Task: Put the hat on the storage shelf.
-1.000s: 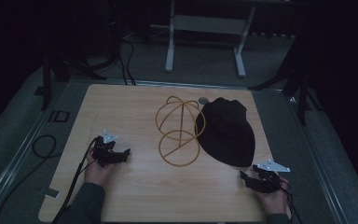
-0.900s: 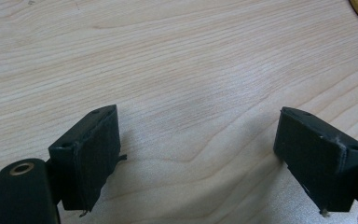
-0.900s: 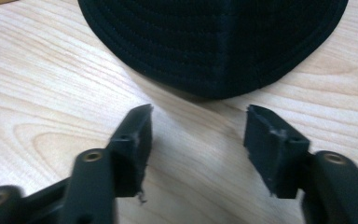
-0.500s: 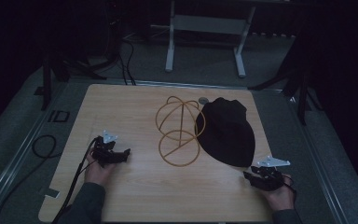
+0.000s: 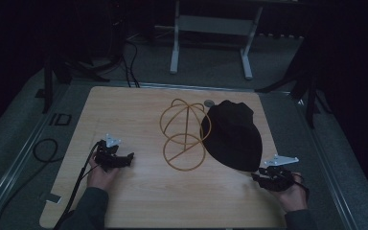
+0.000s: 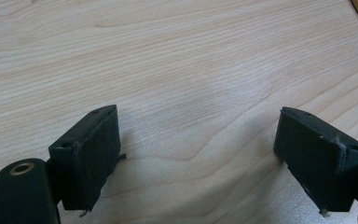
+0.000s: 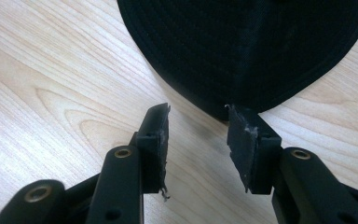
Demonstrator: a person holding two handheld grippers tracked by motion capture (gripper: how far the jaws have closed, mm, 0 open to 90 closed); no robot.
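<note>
High view: cap (image 5: 232,135) lies right of centre on the table (image 5: 124,110), touching the wire stand (image 5: 184,136); right gripper (image 5: 263,179) sits just off its brim, likely lining up a pinch.

Left gripper (image 6: 198,154) view: jaws wide, empty, parked over bare wood.

Right gripper view: jaws part-open, brim edge (image 7: 223,109) just beyond the tips, not yet gripped.

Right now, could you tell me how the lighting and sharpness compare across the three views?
High view: dim, surroundings nearly black, black cap featureless. Left gripper view: bright, table grain crisp, soft jaw shadows. Right gripper view: bright, cap stitching faintly visible.
</note>
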